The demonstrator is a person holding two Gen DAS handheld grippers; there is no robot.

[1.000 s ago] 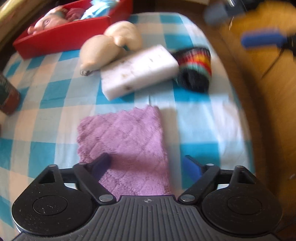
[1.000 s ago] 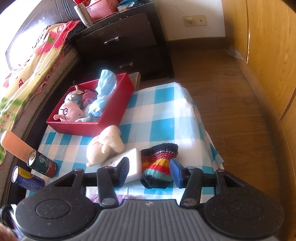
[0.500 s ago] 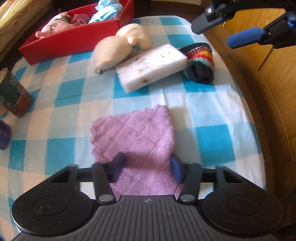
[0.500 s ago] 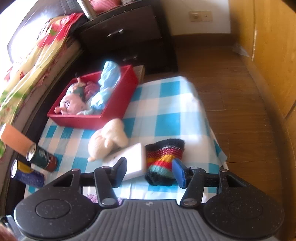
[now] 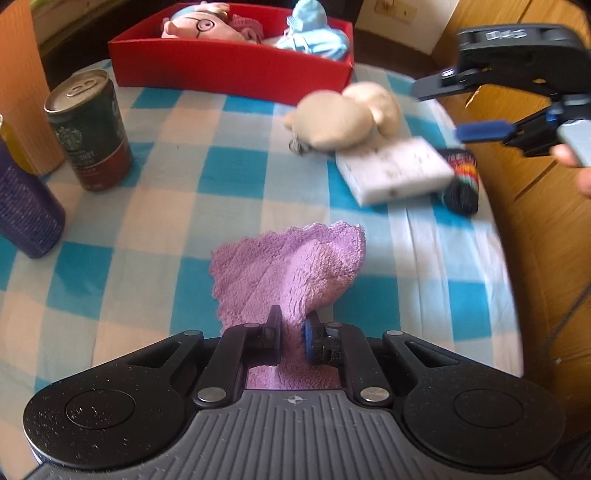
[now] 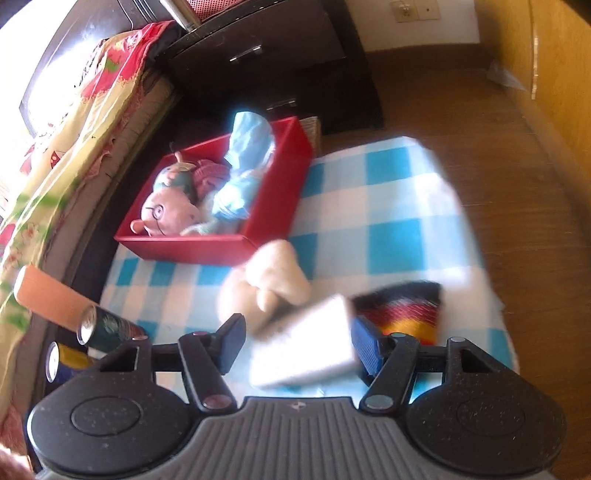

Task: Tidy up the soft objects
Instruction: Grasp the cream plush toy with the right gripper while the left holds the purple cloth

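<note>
A: Pinching the purple cloth (image 5: 291, 266), left gripper (image 5: 293, 328) is clamped tight on its near edge; cloth bunches up between the pads, far end fanned over the checked tablecloth (image 5: 177, 206). Near part of the cloth is hidden under the gripper body.

B: Right one?

A: Right gripper (image 6: 295, 343) has jaws opening, white sponge block (image 6: 306, 347) sits between them. Blue pad looks right at the sponge's edge, other pad apart from it. Too blurred to call contact.

B: Past that?

A: Striped sock (image 6: 406, 314) just beside the sponge, partly hidden behind it and smeared. Cream plush (image 6: 266, 291) touching the sponge's far end, shape hard to read. Cans (image 5: 88, 129) at the left edge, the purple one cut off.

B: Far end?

A: Red box (image 5: 229, 74) at the tablecloth's far side, holding a pink plush (image 5: 199, 26) and light blue fabric (image 5: 317, 40), both partly behind the wall.
</note>
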